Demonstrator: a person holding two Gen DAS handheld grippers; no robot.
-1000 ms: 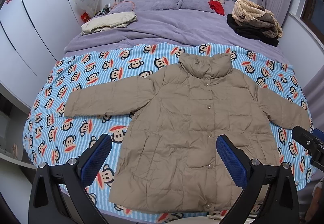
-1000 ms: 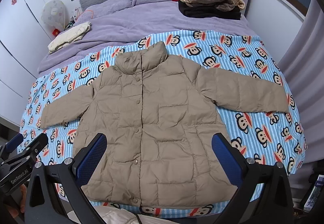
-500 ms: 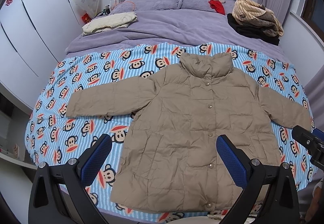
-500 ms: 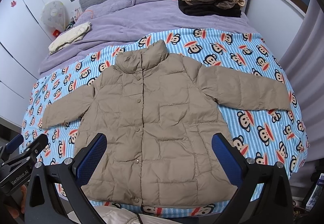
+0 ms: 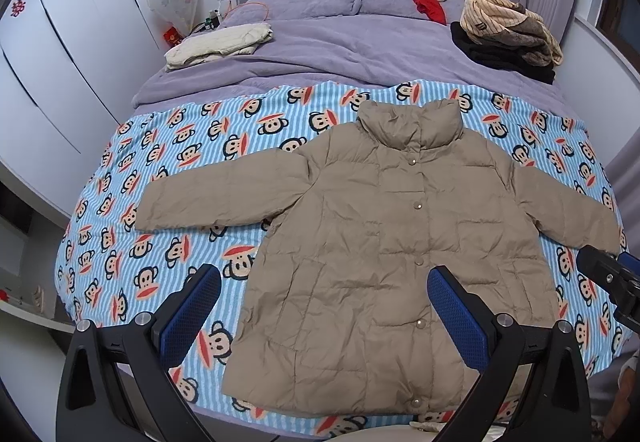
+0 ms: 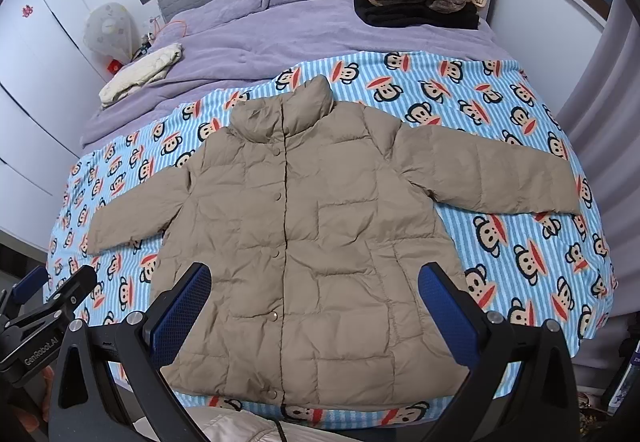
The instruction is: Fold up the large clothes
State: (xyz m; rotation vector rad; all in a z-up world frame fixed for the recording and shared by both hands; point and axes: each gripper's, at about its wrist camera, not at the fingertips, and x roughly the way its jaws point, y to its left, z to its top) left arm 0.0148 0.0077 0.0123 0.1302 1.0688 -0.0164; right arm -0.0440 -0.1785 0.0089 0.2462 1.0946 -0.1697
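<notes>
Change since the earlier frame: slight camera drift only; tan puffer jacket [image 5: 384, 254] lies flat, buttoned, ahead of left gripper [image 5: 324, 306] and right gripper [image 6: 314, 302], both spread, empty; likely light, soft, slippery; pinch cuffs or hem.

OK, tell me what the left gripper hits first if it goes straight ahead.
Probably the jacket: the open left gripper points at its lower front, spread on the blanket. Depth is hard to judge, but nothing else shows between.

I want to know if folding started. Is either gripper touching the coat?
Cannot tell. Both views show open grippers, left and right, over the coat, but not height.
</notes>
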